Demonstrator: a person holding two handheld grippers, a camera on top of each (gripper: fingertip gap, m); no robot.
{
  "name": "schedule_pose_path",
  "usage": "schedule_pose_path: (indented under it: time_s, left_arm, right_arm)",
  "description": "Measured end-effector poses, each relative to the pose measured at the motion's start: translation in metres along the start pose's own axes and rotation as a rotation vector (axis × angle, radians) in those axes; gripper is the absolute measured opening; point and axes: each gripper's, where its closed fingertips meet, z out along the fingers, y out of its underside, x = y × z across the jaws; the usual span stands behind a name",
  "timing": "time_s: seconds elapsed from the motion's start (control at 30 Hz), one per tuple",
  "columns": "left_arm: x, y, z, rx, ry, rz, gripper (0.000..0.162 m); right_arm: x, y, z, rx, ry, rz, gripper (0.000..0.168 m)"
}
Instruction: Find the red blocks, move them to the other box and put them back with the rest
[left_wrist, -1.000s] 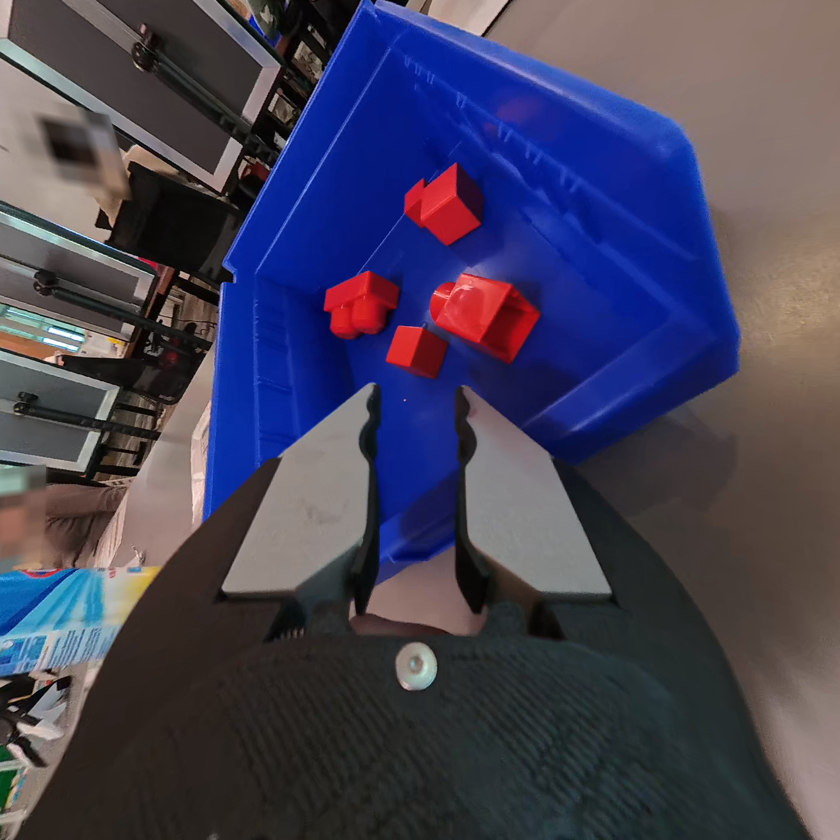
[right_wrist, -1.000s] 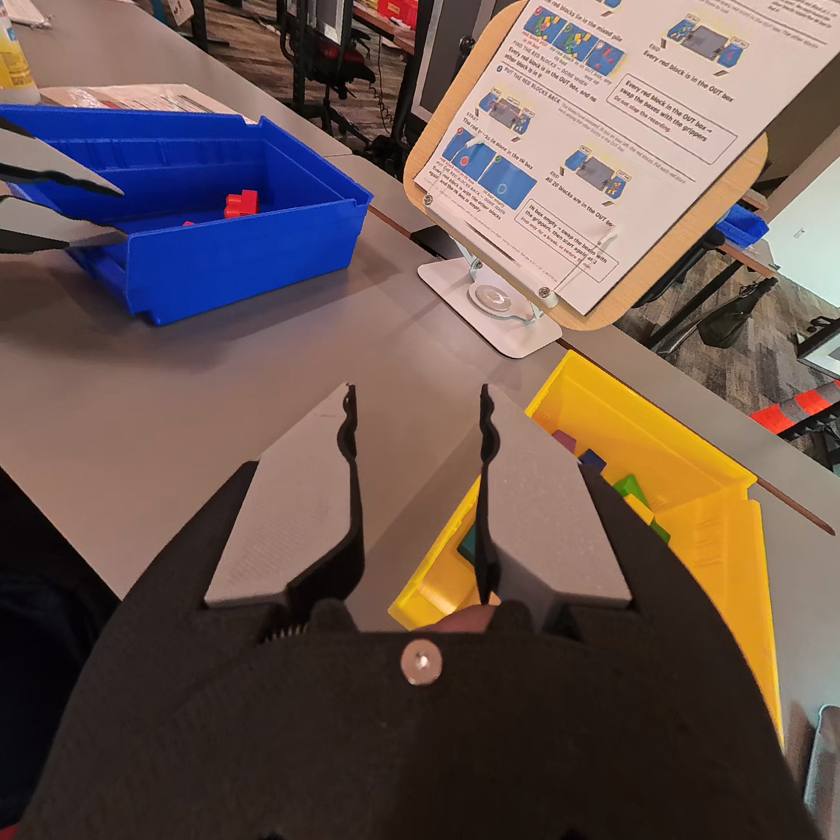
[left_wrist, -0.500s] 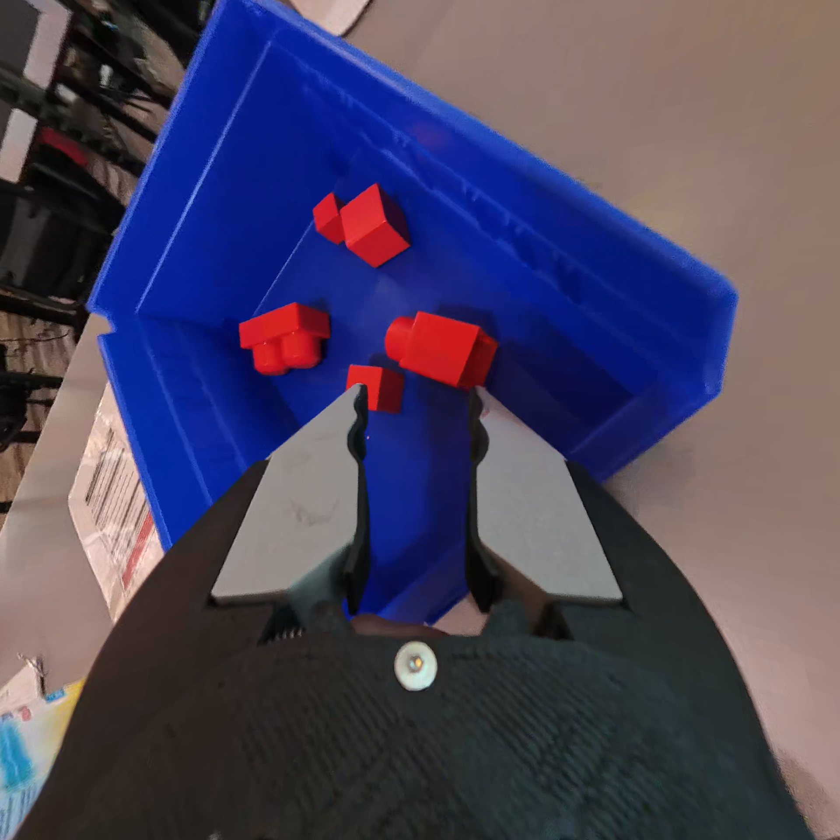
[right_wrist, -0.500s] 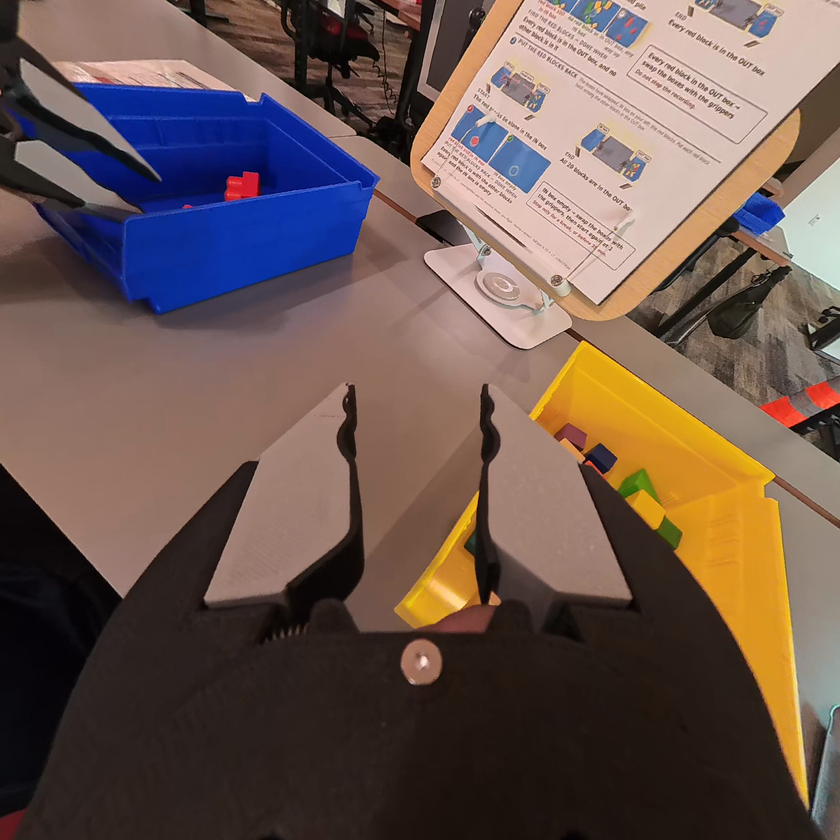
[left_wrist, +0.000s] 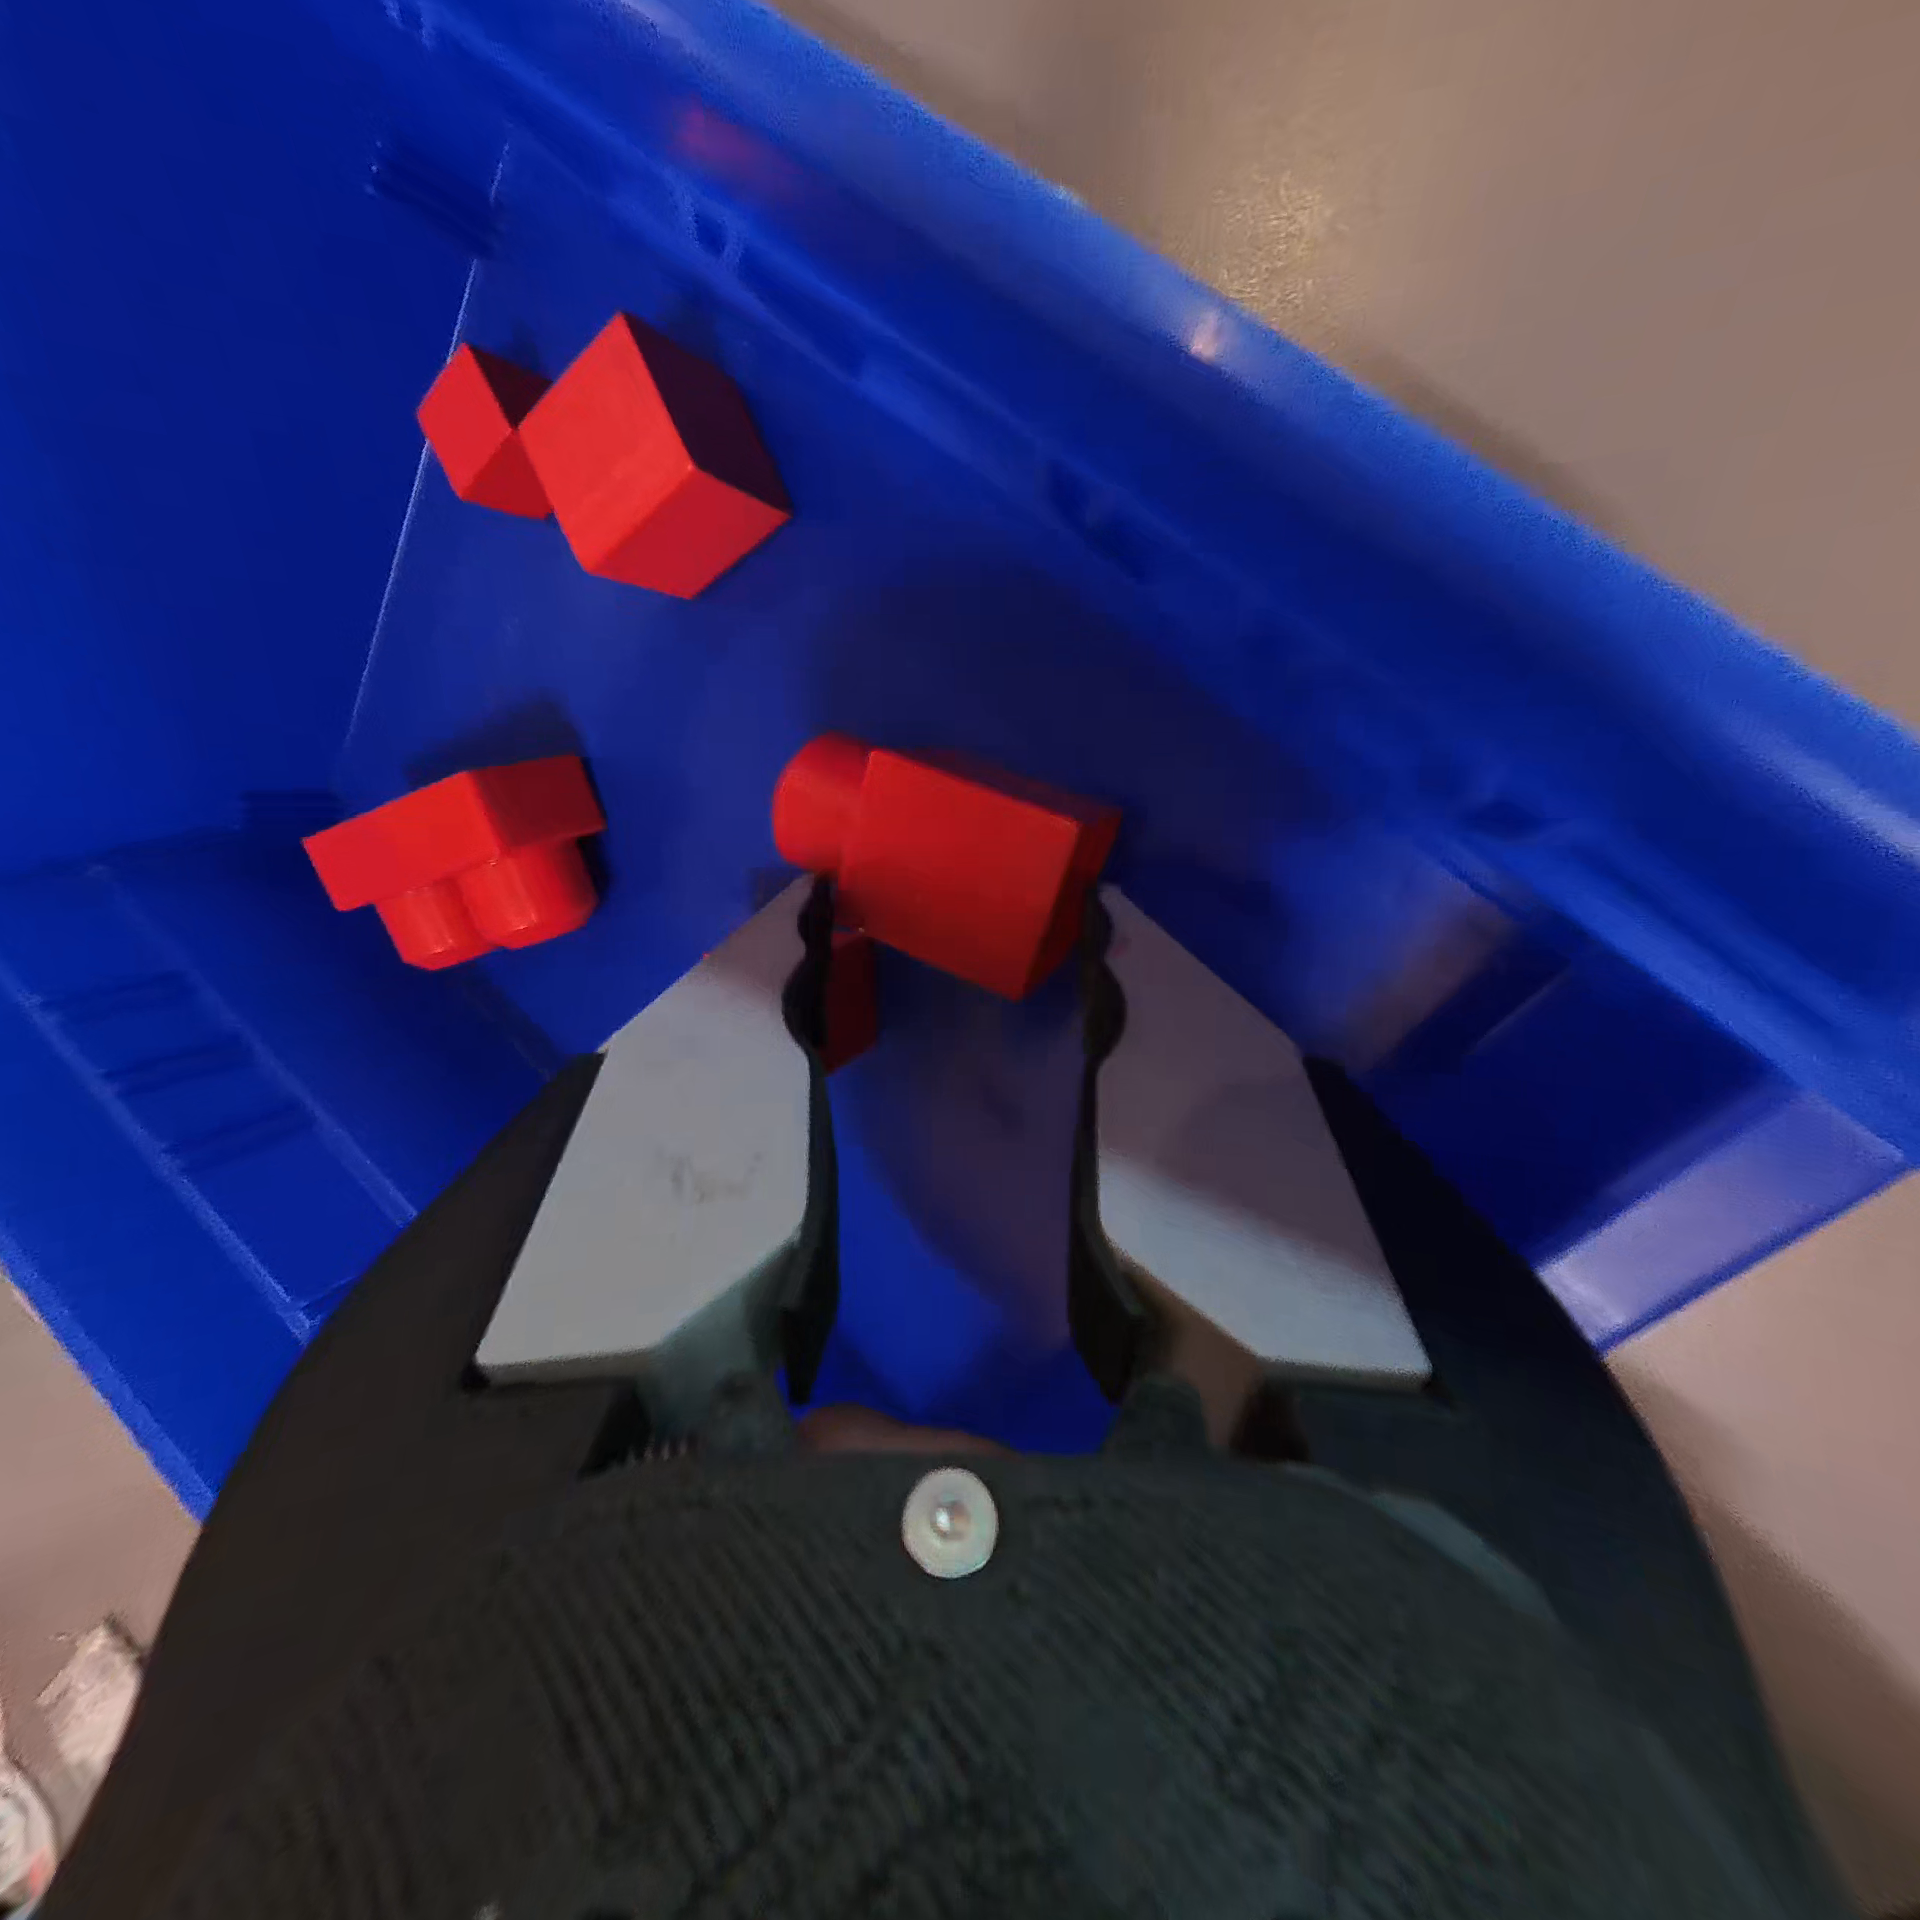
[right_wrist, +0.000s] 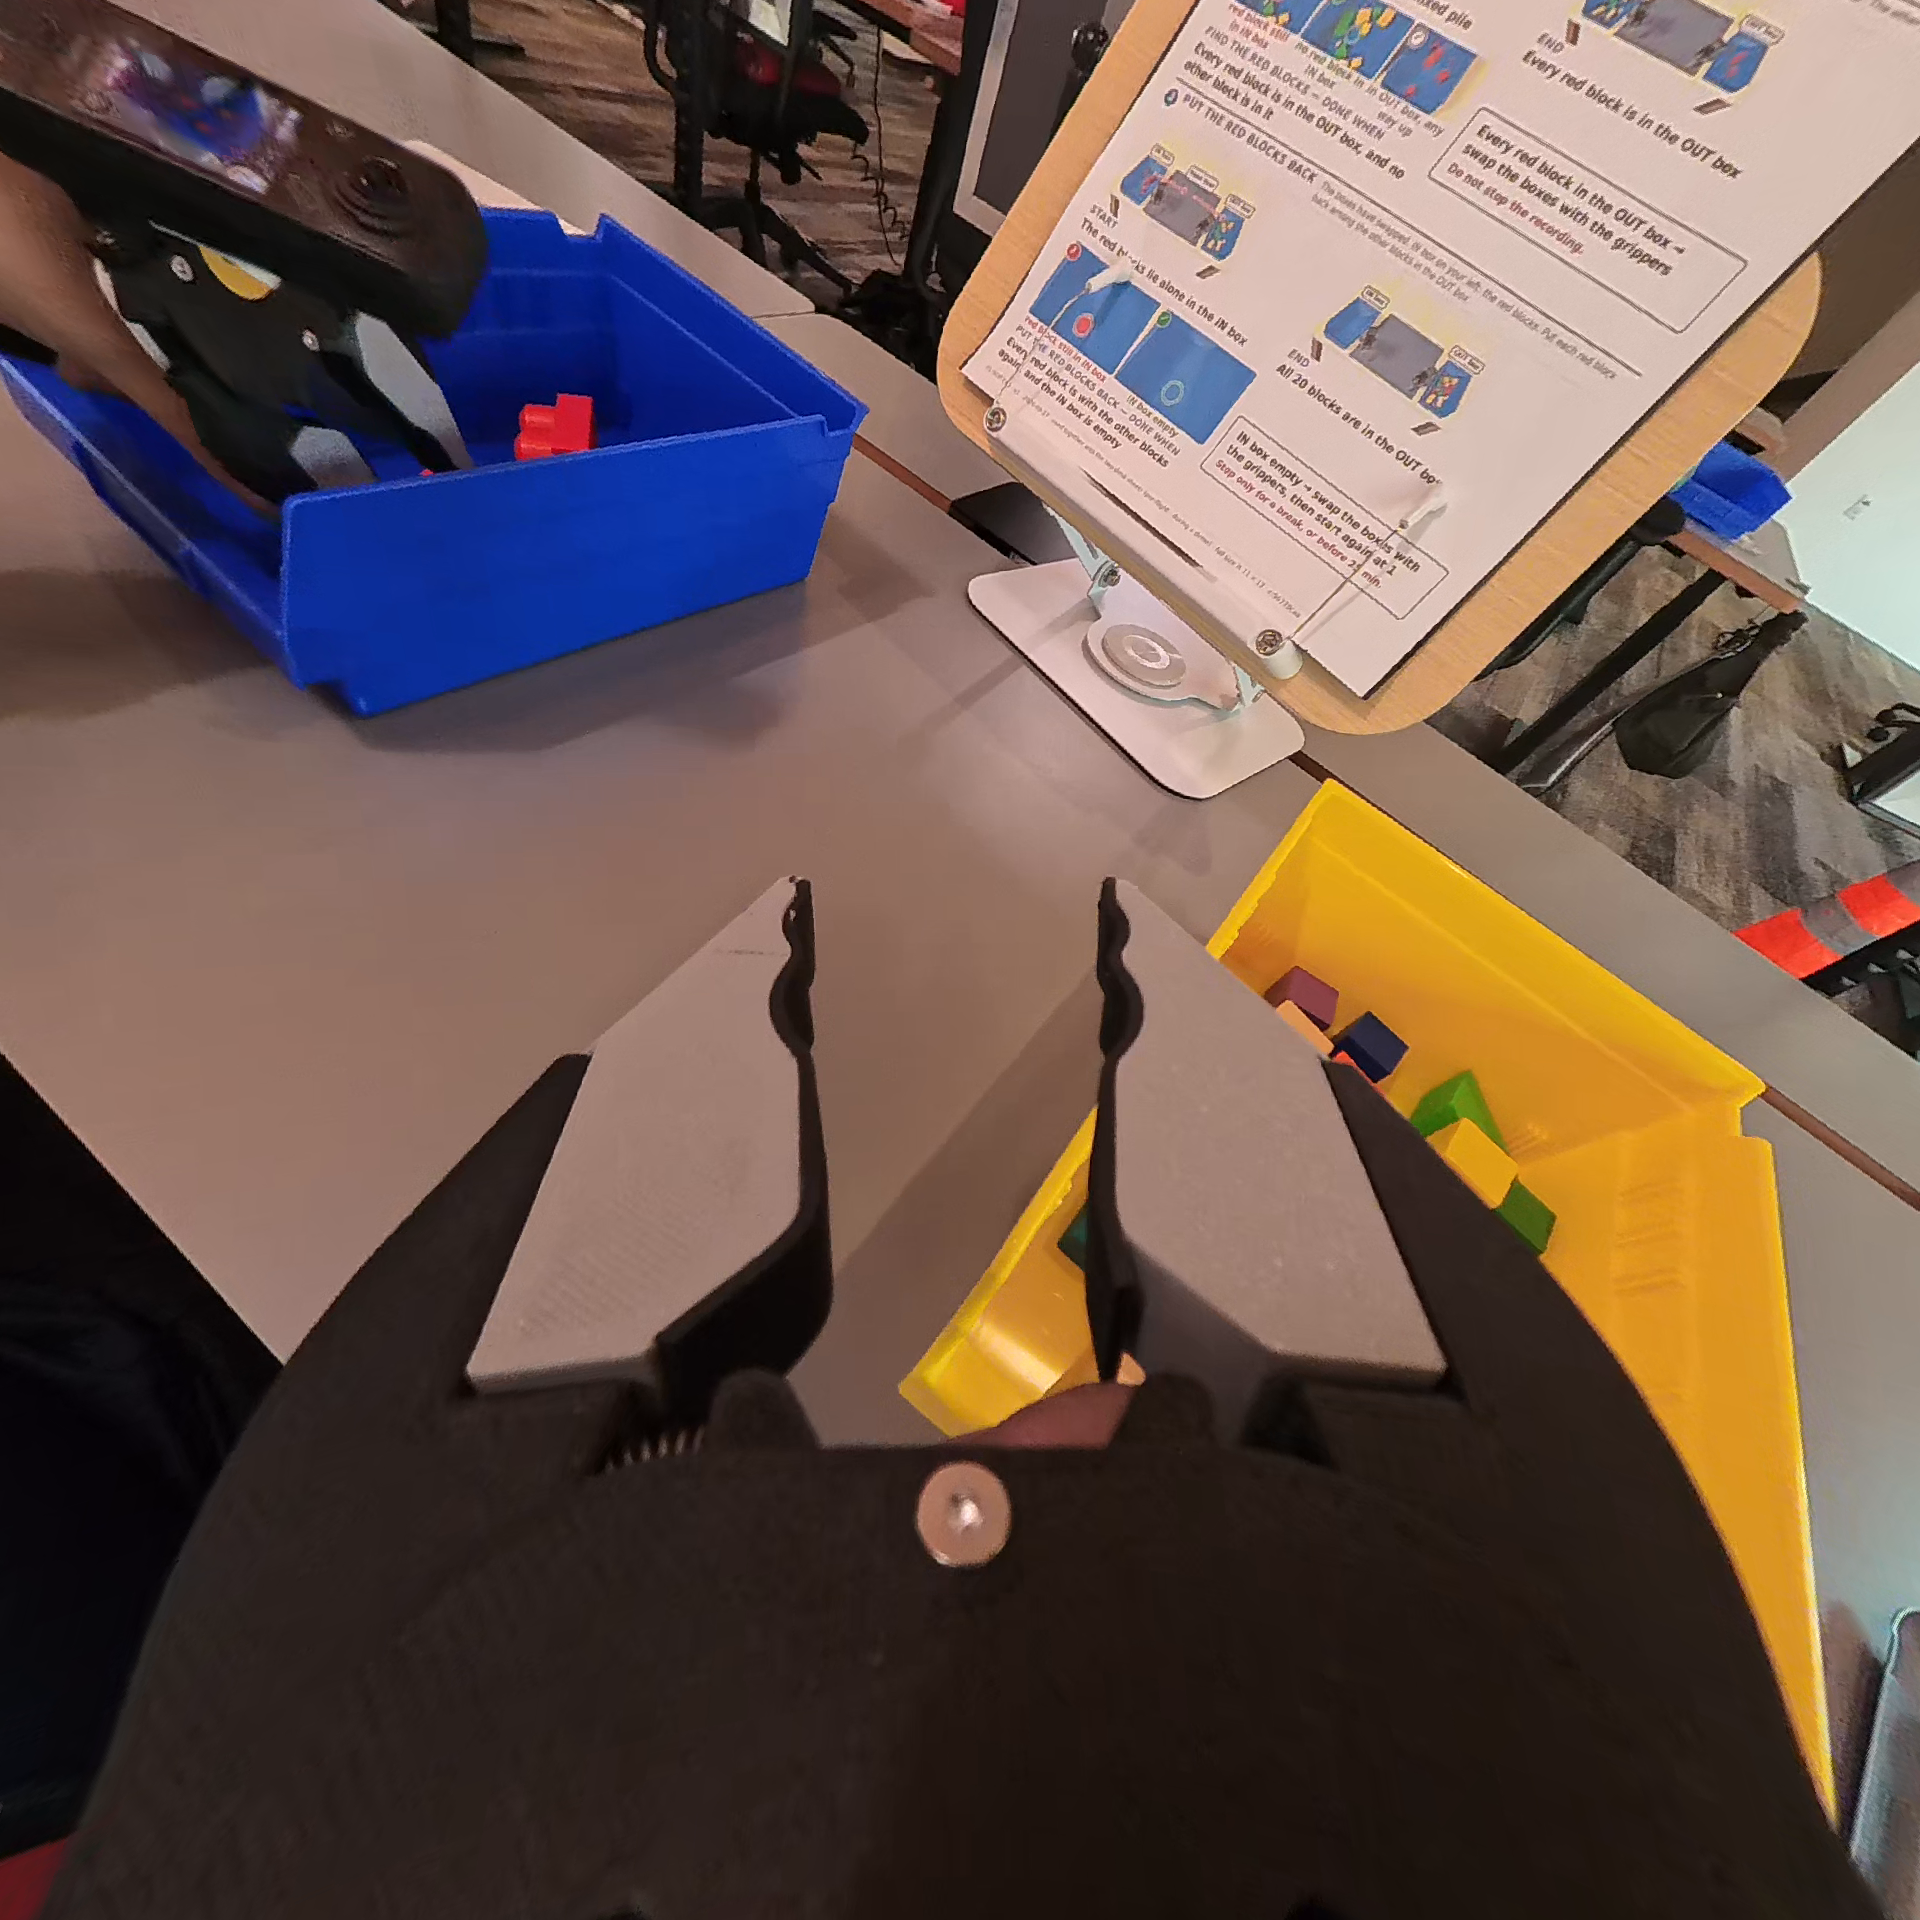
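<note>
My left gripper (left_wrist: 951, 904) points steeply down into the blue box (left_wrist: 1299, 540), tips low over its floor, jaws released with a clear gap between them. In the right wrist view my hand (right_wrist: 99, 343) shows wrapped around its handle at the box's near-left end. My right gripper (right_wrist: 951, 899) hangs level over the grey table (right_wrist: 436, 904), also released and empty, its right finger over the near corner of the yellow box (right_wrist: 1621, 1174).

A second ago the left tongs were above the blue box's near wall, with all the red blocks well ahead of them; they have since gone down and forward. Now the studded red block (left_wrist: 951, 862) lies just past the tips, across the gap between them, and the small red cube (left_wrist: 847, 997) that was ahead of the left finger is half hidden behind it — whether either finger touches a block I cannot tell. The right gripper has barely shifted.

All four red pieces sit in the blue box: a large cube with a smaller one against it (left_wrist: 634, 457) farther off, and a flat two-stud brick (left_wrist: 457, 862) to the left. They are smooth, glossy plastic; the box walls are ribbed. My fingers are matte grey wedges with wavy black inner edges. The yellow box holds mixed blocks (right_wrist: 1455, 1122) — purple, dark blue, green, yellow.
</note>
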Motion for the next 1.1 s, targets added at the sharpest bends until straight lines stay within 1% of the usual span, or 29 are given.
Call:
schedule_pose_path:
  time_s: [0.07,0.1,0.17,0.23,0.27,0.4,0.47,0.53,0.6,0.63,0.67,0.77,0.83,0.87,0.9,0.97,1.03,1.1]
  left_arm:
    - [-0.001,0.000,0.000,0.020,-0.003,0.009,0.046]
    - [-0.004,-0.001,-0.001,0.039,-0.026,0.015,0.039]
    - [-0.009,-0.002,-0.004,0.062,-0.071,0.015,0.030]
    - [-0.021,-0.005,-0.013,0.116,-0.171,0.012,0.022]
    - [-0.029,-0.007,-0.021,0.149,-0.234,0.011,0.006]
    - [-0.033,-0.012,-0.046,0.277,-0.297,-0.040,0.004]
    - [-0.041,-0.010,-0.054,0.302,-0.358,-0.056,0.004]
    - [-0.048,-0.012,-0.069,0.364,-0.417,-0.085,0.004]
    - [-0.046,-0.023,-0.094,0.496,-0.448,-0.114,0.004]
    - [-0.038,-0.032,-0.109,0.580,-0.433,-0.125,0.004]
    - [-0.024,-0.043,-0.123,0.671,-0.380,-0.128,0.003]
    - [0.035,-0.076,-0.172,0.948,-0.105,-0.139,0.004]
    - [0.079,-0.095,-0.213,1.141,0.076,-0.094,0.004]
    - [0.100,-0.101,-0.236,1.249,0.123,-0.030,0.003]
    - [0.121,-0.104,-0.260,1.363,0.144,0.062,0.003]
    - [0.168,-0.100,-0.299,1.572,0.146,0.292,0.003]
    - [0.202,-0.096,-0.311,1.645,0.098,0.466,0.003]
    - [0.211,-0.104,-0.312,1.633,-0.004,0.508,0.003]
  right_arm:
    - [0.000,0.000,0.000,0.002,0.000,-0.001,0.052]
    - [0.000,0.000,0.000,0.002,-0.001,-0.001,0.052]
    - [-0.001,0.000,0.000,0.000,-0.003,-0.004,0.053]
    - [-0.002,0.001,0.001,-0.004,-0.004,-0.007,0.052]
    - [-0.003,0.001,0.001,-0.005,-0.005,-0.008,0.052]
    - [-0.004,0.001,0.003,-0.006,-0.011,-0.004,0.052]
    - [-0.006,0.002,0.005,-0.015,-0.015,-0.009,0.052]
    - [-0.009,0.003,0.006,-0.021,-0.020,-0.018,0.052]
    - [-0.013,0.002,0.006,-0.022,-0.027,-0.026,0.052]
    - [-0.015,0.002,0.007,-0.020,-0.035,-0.027,0.052]
    - [-0.020,0.001,0.007,-0.016,-0.058,-0.023,0.053]
    - [-0.050,-0.008,0.005,0.023,-0.228,0.023,0.055]
    - [-0.080,-0.018,-0.003,0.068,-0.417,0.084,0.057]
    - [-0.096,-0.024,-0.011,0.087,-0.529,0.121,0.059]
    - [-0.112,-0.029,-0.020,0.102,-0.643,0.157,0.063]
    - [-0.138,-0.039,-0.040,0.127,-0.840,0.217,0.070]
    - [-0.155,-0.049,-0.057,0.154,-0.972,0.261,0.070]
    - [-0.173,-0.058,-0.075,0.177,-1.109,0.287,0.071]
